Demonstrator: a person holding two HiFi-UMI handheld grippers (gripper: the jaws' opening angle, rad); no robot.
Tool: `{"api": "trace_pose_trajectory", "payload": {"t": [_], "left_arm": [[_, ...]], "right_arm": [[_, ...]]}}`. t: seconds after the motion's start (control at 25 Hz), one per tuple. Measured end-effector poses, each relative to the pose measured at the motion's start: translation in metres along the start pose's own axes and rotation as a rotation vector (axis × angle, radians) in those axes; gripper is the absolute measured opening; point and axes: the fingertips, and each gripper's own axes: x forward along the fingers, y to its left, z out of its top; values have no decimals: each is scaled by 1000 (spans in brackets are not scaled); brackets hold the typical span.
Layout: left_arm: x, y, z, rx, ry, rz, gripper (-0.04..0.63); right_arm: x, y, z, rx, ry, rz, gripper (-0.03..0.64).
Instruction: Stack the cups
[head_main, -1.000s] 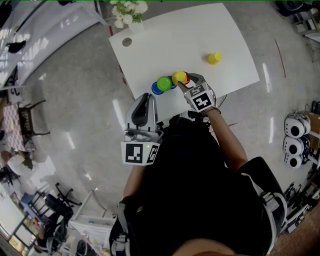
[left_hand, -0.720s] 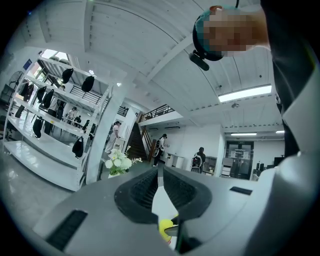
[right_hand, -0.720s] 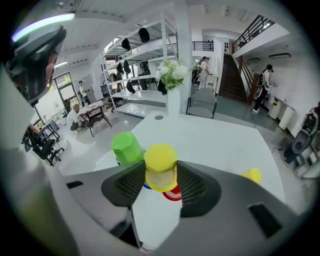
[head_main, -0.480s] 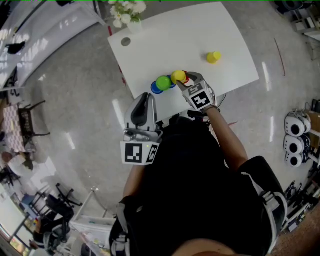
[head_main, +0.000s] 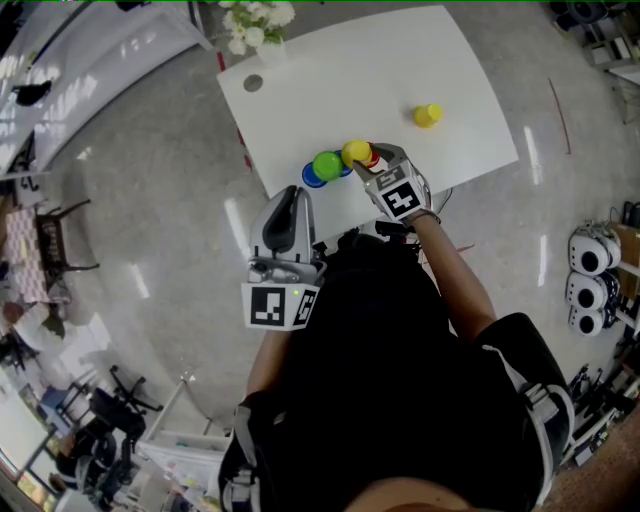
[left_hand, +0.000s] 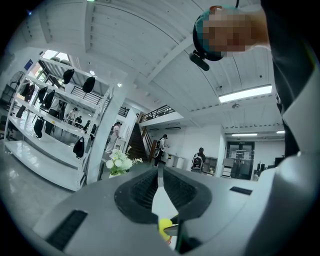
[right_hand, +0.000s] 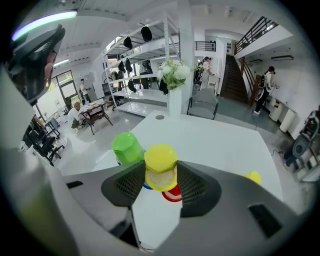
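Yellow cup (right_hand: 160, 162): upside down, pinched by its sides, just right of the green cup.
Right gripper (right_hand: 161, 172): fingers clamped on the yellow cup and tilted down toward the table.
Green cup (right_hand: 127, 147): upside down on the table near its front edge.
Blue cup (head_main: 313, 178): touching the green cup's left side, mostly hidden by it.
Red cup (right_hand: 172, 194): only part of its rim shows, beneath the yellow cup, right of the green cup.
Second yellow cup (head_main: 428, 115): alone, well right of the green cup.
Left gripper (left_hand: 159, 175): near side of the green cup; fingers pressed together, nothing between them.
Table (head_main: 400, 60): white.
Flowers (head_main: 255, 25): white, well beyond the green cup.
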Motion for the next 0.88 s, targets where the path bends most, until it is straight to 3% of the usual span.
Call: {"api": "trace_pose_trajectory", "payload": {"t": [0.88], "left_arm": [[2,3,-7,-10,14,0,51]], "right_arm": [[0,2,5,20,-24,27,232]]}}
